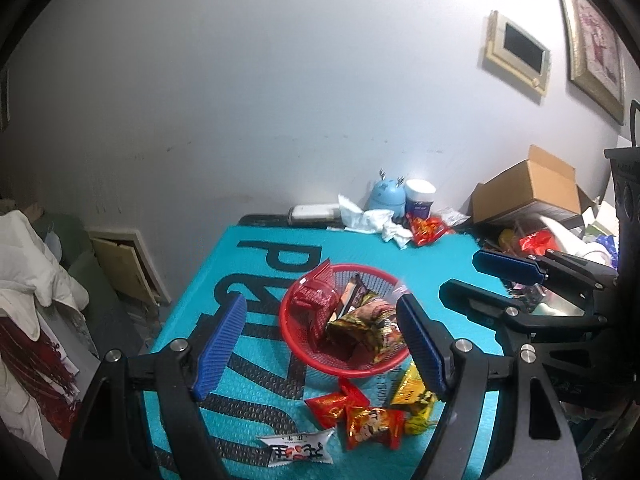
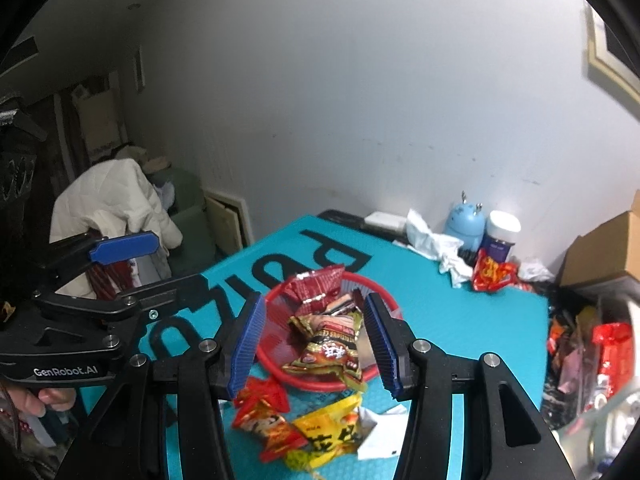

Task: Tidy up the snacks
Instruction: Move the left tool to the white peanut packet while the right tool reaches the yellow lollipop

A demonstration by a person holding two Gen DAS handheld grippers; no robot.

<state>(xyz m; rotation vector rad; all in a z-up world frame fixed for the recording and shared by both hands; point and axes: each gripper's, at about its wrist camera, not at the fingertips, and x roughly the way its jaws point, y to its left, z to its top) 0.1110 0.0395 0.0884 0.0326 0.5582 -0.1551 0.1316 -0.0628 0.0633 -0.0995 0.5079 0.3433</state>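
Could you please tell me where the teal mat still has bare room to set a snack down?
The teal printed mat is bare between the red mesh basket and the crumpled white tissue, also left of the basket. Crowded in front of it: loose snack packets.

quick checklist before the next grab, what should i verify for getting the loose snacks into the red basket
1. Left claw open and empty: ok.
2. Right claw open and empty: ok.
3. Red basket upright on the teal mat: ok.
4. Loose packets near the basket, yellow packet and white packet, unobstructed: ok.
5. Room left in the basket: cannot tell, it already holds several packets.
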